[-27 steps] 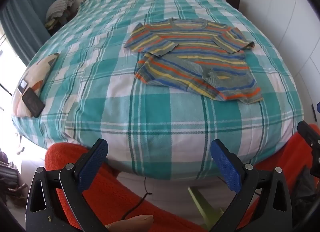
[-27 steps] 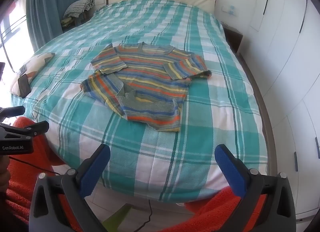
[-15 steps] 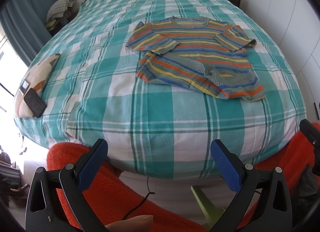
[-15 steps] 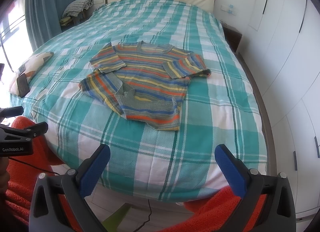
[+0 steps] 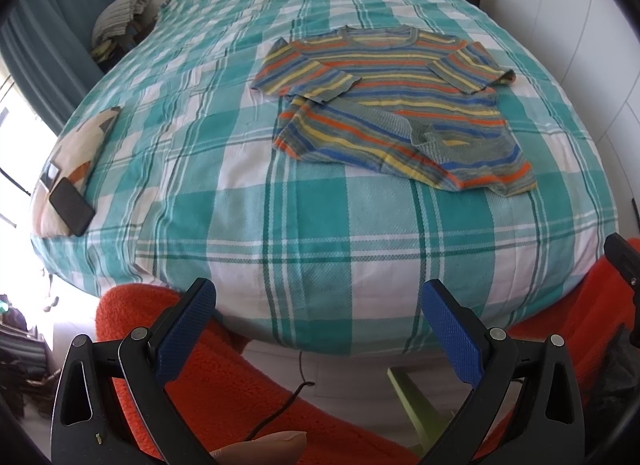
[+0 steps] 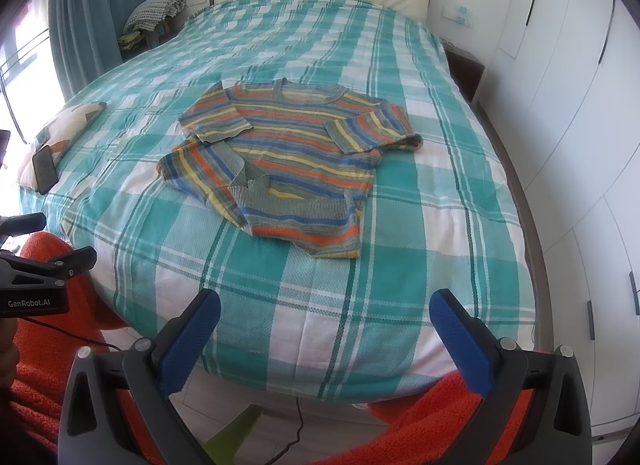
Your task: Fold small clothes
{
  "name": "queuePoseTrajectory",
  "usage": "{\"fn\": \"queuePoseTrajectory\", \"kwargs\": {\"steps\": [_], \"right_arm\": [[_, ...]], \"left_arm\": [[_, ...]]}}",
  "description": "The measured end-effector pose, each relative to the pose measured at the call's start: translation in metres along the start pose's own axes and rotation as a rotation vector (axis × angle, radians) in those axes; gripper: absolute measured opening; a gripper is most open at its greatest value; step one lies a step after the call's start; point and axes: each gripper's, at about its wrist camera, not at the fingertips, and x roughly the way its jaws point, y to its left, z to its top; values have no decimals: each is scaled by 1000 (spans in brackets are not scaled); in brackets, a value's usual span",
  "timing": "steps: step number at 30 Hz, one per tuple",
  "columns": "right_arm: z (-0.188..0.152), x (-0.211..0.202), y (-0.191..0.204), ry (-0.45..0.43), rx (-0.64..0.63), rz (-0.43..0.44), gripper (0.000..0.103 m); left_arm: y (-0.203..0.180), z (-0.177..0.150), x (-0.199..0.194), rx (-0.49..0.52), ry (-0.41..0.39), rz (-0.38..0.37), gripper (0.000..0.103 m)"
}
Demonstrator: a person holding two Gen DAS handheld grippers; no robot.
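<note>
A small striped sweater (image 5: 392, 105) (image 6: 292, 161) in orange, yellow, blue and grey lies on the bed, collar toward the headboard, both sleeves lying across its body and its lower left hem rumpled. My left gripper (image 5: 318, 305) stands open over the foot edge of the bed, well short of the sweater, with nothing between its blue pads. My right gripper (image 6: 324, 315) is open too, at the same edge, nothing in it. The left gripper's body (image 6: 44, 273) shows at the left of the right wrist view.
The bed (image 5: 304, 233) has a teal and white checked cover. A black phone (image 5: 72, 207) lies on a cushion (image 5: 76, 153) at its left edge. Orange fleece (image 5: 224, 381) covers a person's legs below. White wardrobes (image 6: 580, 105) line the right wall; a curtain (image 6: 88, 13) hangs left.
Both wrist views have crept forward toward the bed; the sweater sits a little lower and nearer in them. Both grippers stay wide open.
</note>
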Motion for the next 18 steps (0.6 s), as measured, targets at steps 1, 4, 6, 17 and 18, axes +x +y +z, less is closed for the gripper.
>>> {"fn": "queuePoseTrajectory", "kwargs": {"steps": [1,4,6,17,18], "right_arm": [[0,0,0,0,0,0,103],[-1,1,1,2,0,-1,103],[-1,1,1,1,0,0,103],[-4,3,4,4,-5,0,103],[-5,4,4,5,-6,1,103]], "left_arm": [[0,0,0,1,-2,1,103],[1,-2,0,5,4,4,103],[0,-3,1,7,5,5,103],[1,-2,2,39,-6,87,103],[0,-1,2,50,-11,110,103]]}}
